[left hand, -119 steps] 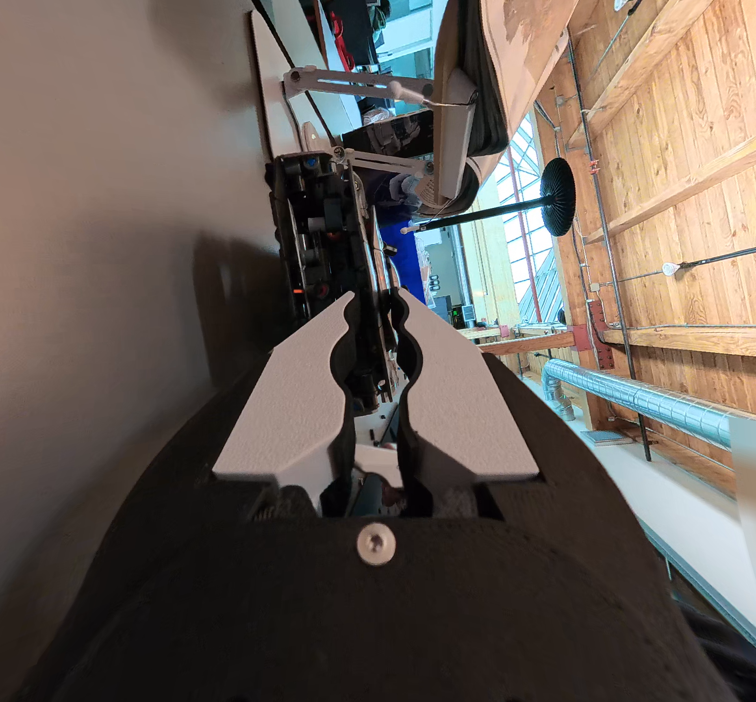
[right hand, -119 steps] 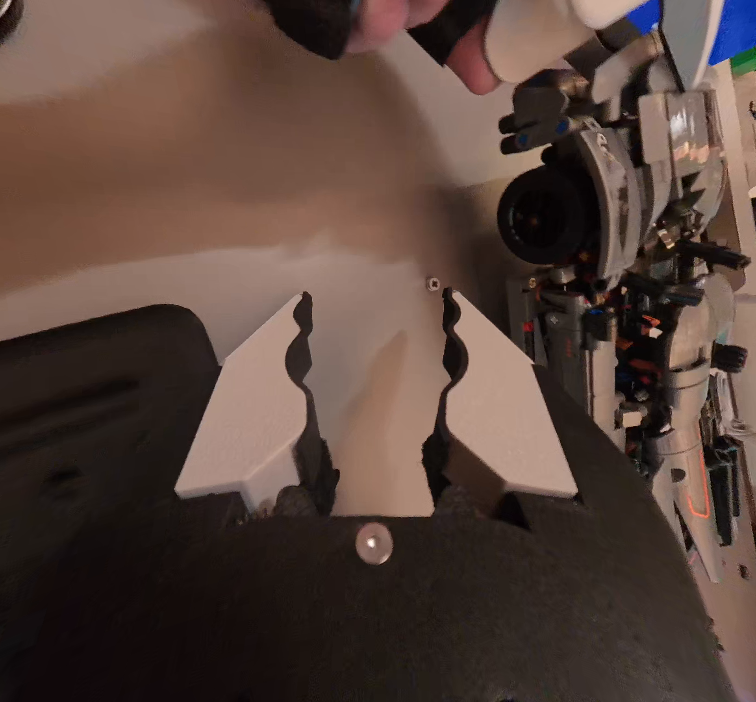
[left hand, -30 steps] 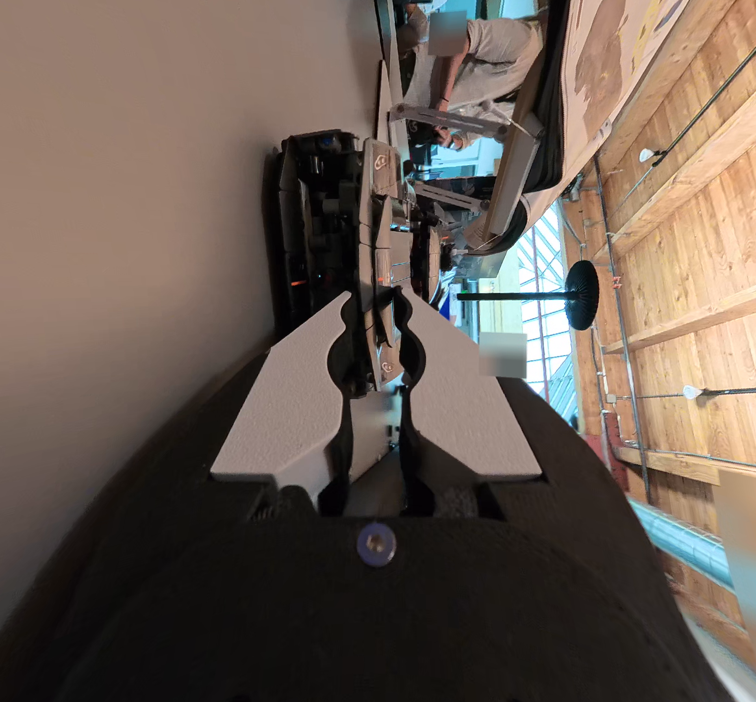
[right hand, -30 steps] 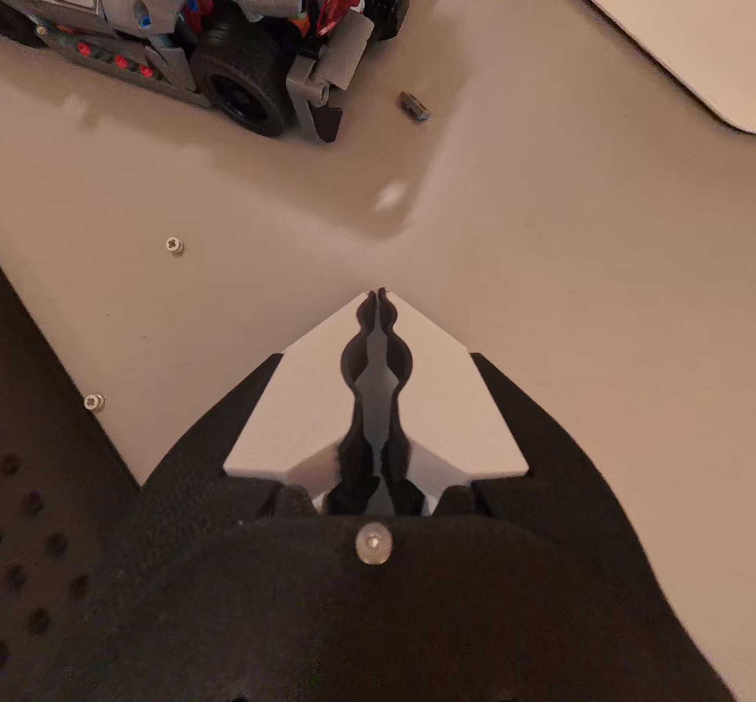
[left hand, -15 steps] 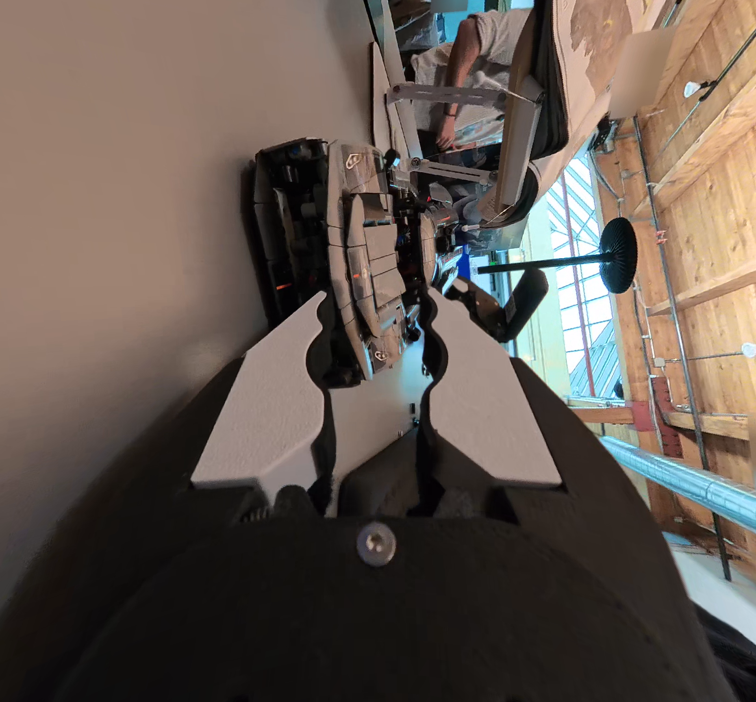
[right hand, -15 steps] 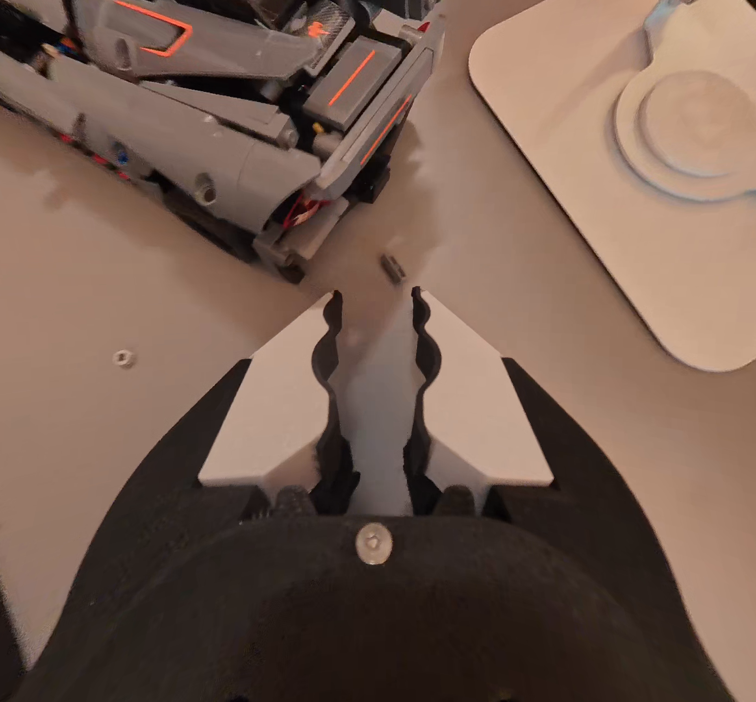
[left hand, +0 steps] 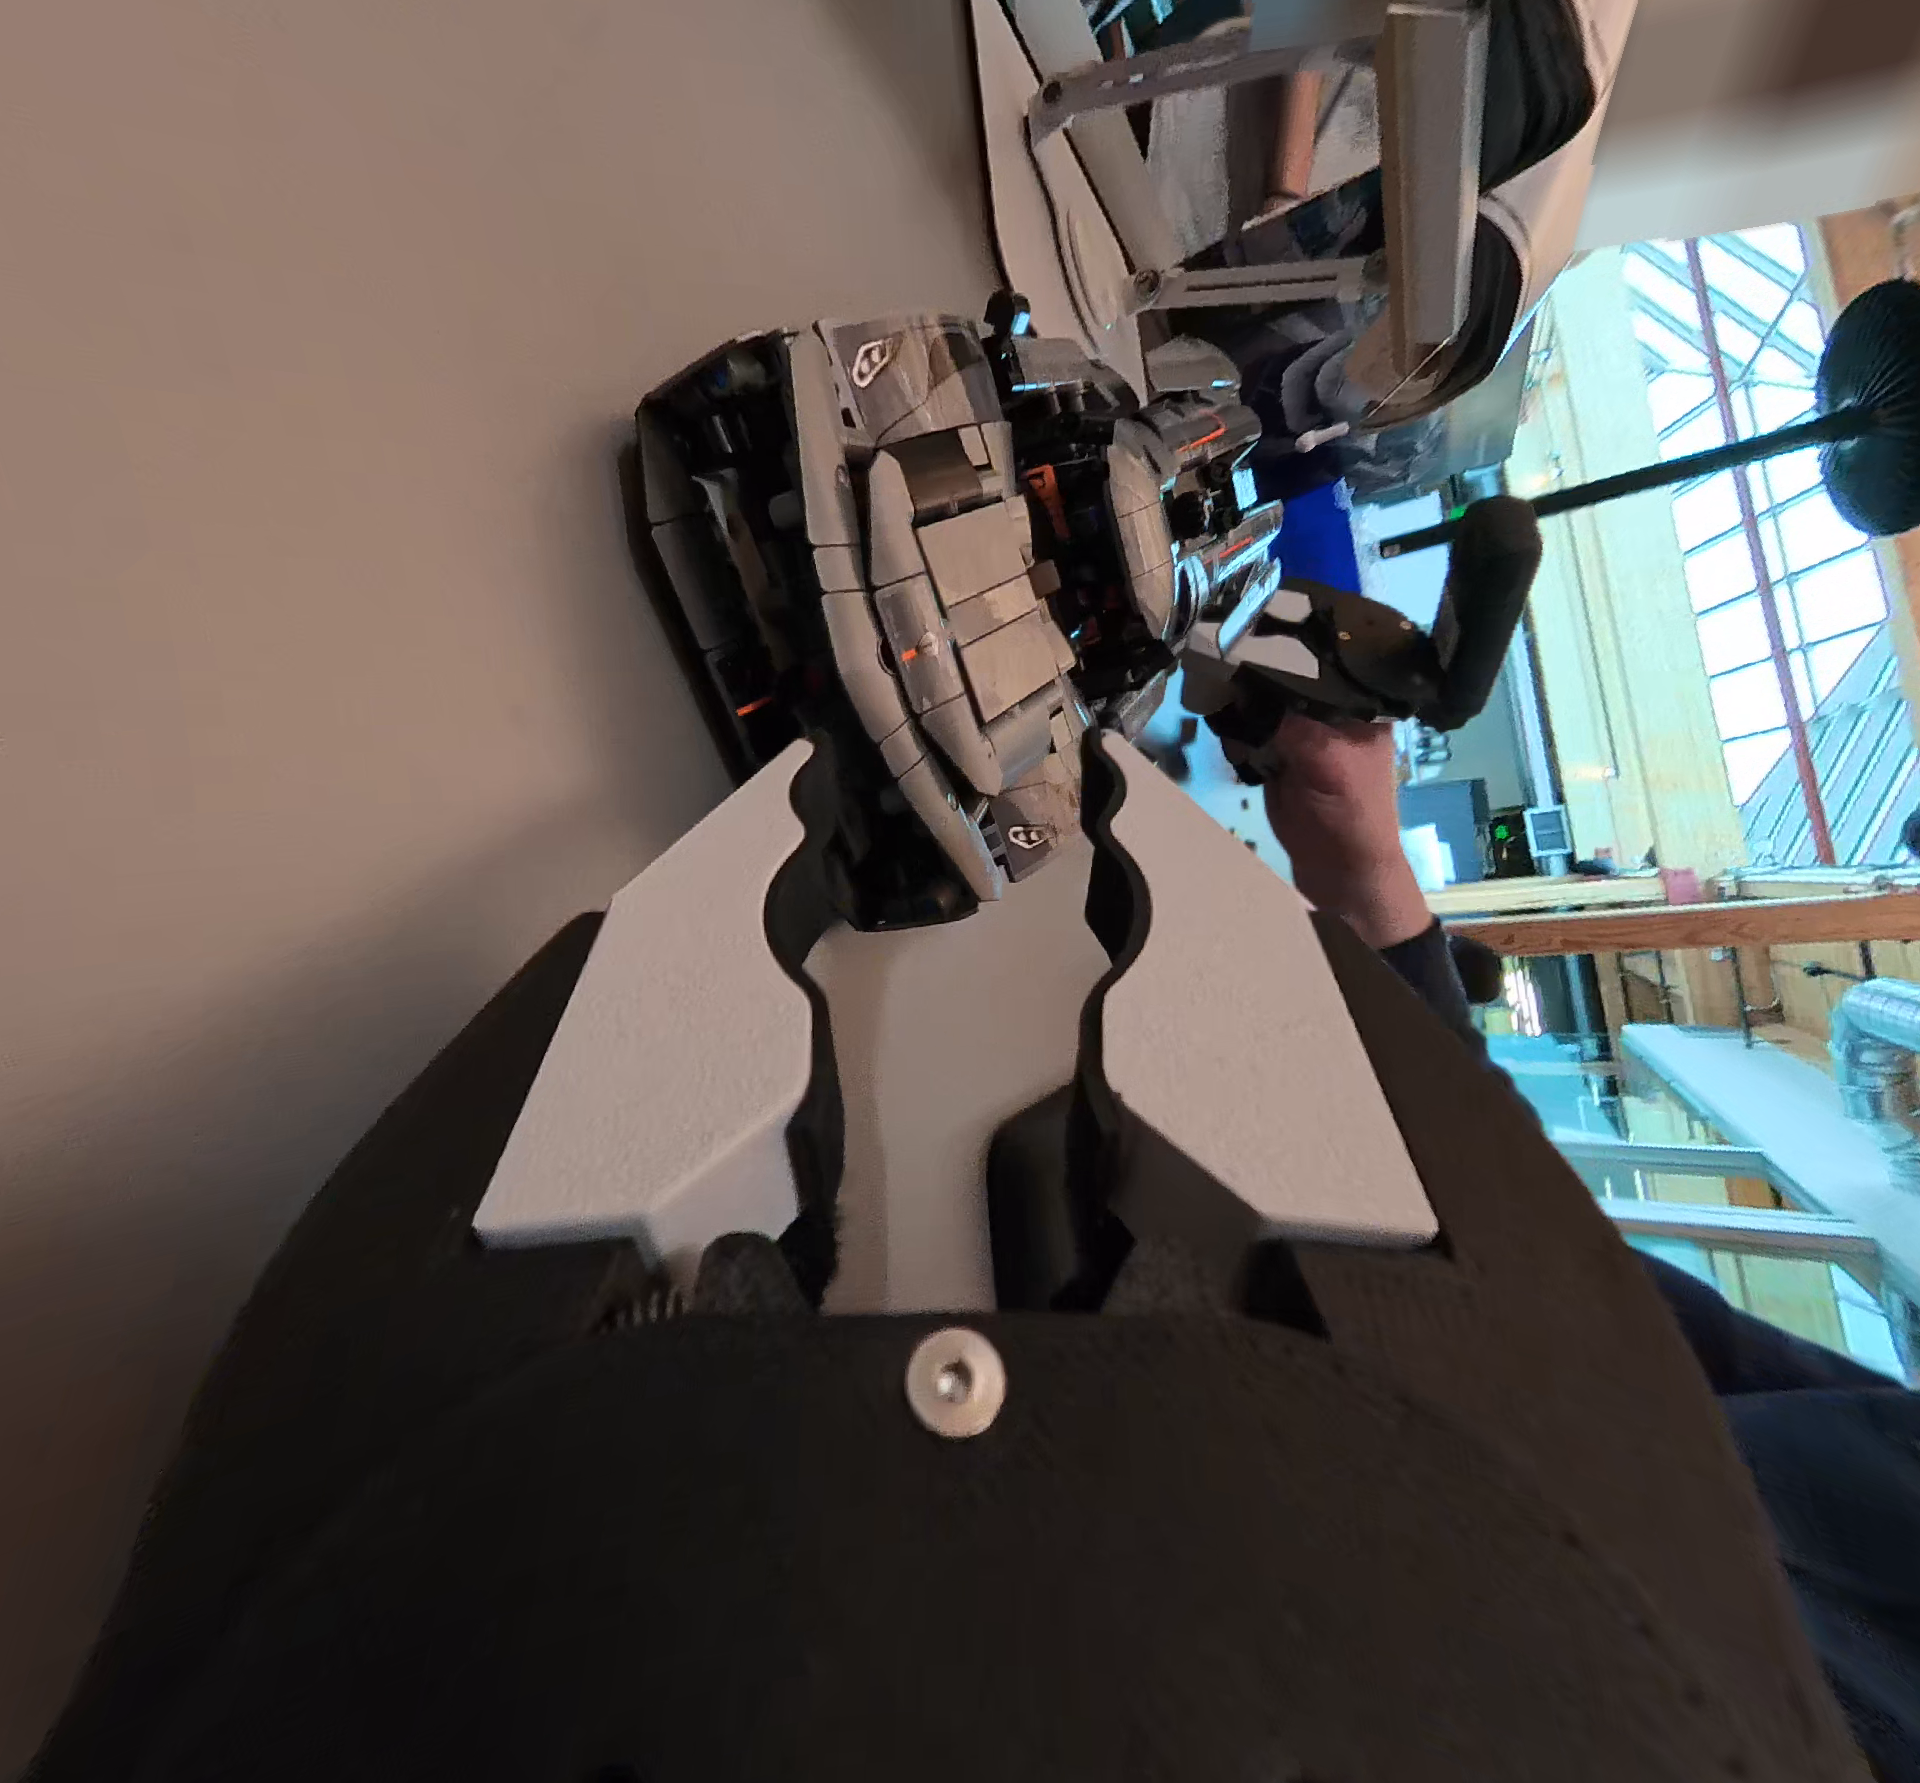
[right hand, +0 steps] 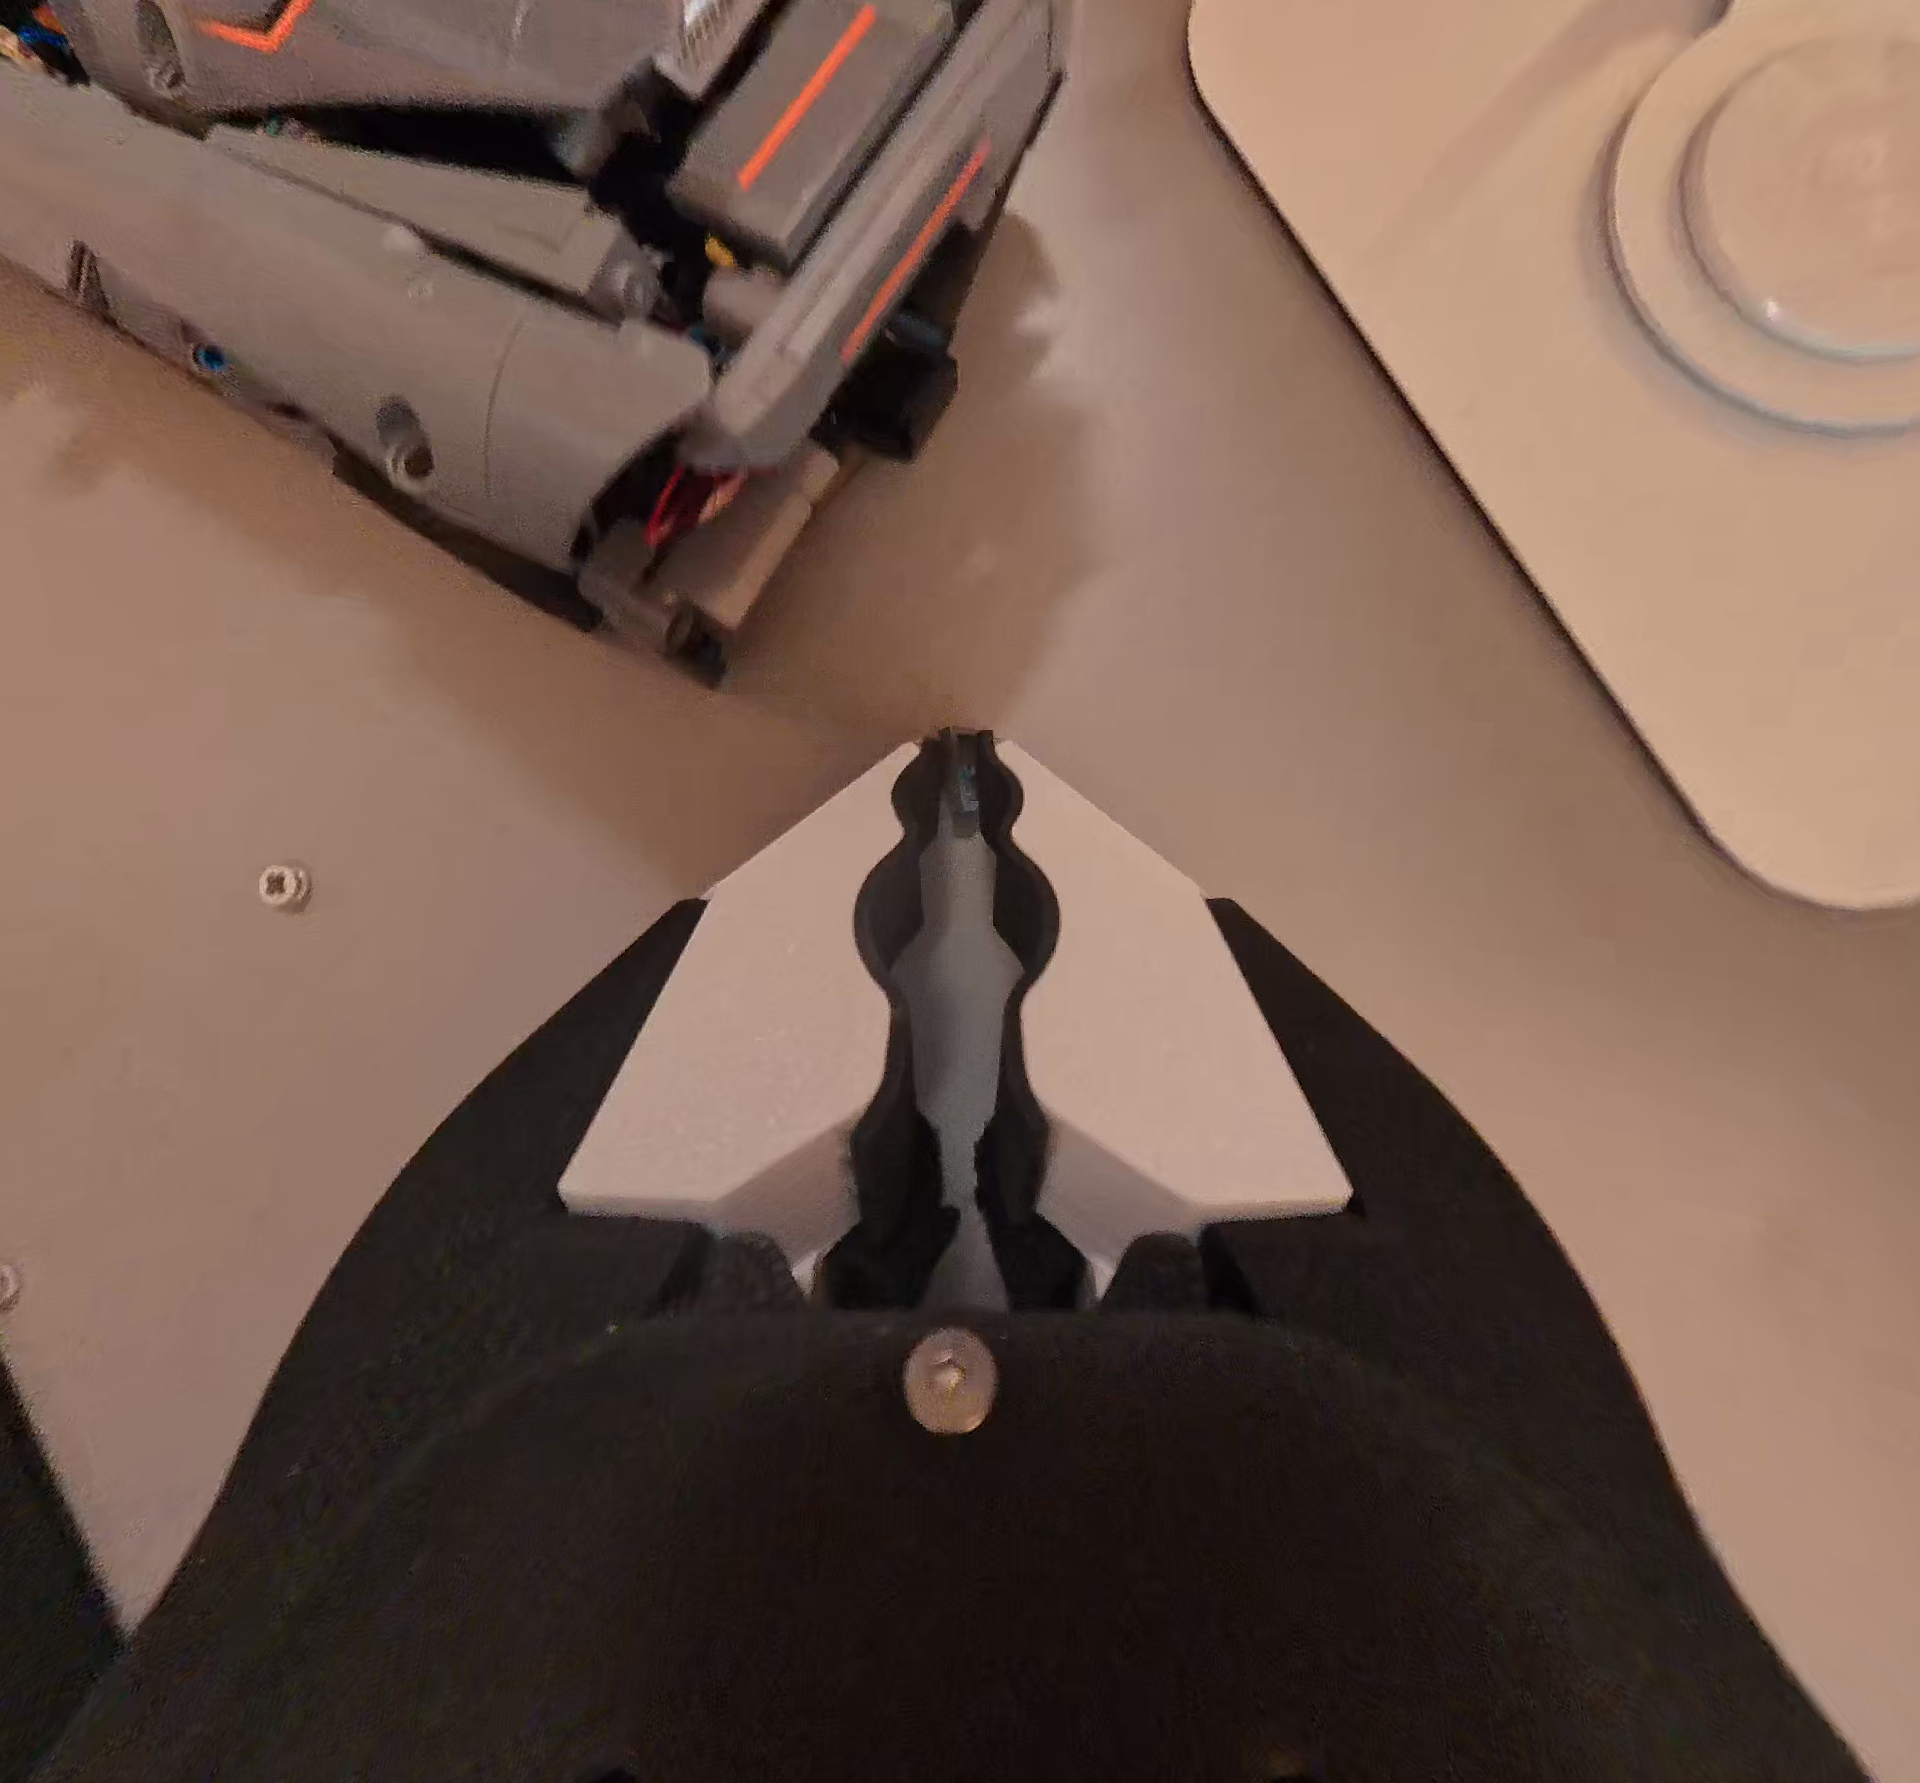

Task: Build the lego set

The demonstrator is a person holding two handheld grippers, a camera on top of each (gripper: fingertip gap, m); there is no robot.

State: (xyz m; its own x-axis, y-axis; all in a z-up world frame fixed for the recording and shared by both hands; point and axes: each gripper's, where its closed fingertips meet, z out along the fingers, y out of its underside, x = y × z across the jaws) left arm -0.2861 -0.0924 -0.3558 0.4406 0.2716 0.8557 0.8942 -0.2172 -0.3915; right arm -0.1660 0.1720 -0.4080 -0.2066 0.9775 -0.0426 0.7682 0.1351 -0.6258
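1. Landmark: the lego car, a grey body with orange stripes, mostly built, sitting on the beige table.
2. Right gripper: jaws nearly closed, pinching a small dark piece at the very tips. It sits just off the car's near corner, down at the table surface.
3. Left gripper: jaws spread wide, nothing held. Its tips straddle the near end of the car in the left wrist view; can't confirm contact.
4. In the left wrist view the right gripper shows on the far side of the car, with a hand on it.
5. Other items: a small pale stud lies on the table well apart from the car; a white stand base lies off the car's other side.
6. Step in hand, as I read it: picking a loose part off the table to fit onto the car.
7. Next move likely needs: lift the piece clear, turn it to match its socket, then brace the car with the left gripper before pressing in.
8. Risk: tip-only pinch on a tiny part, so it could twist or pop out.
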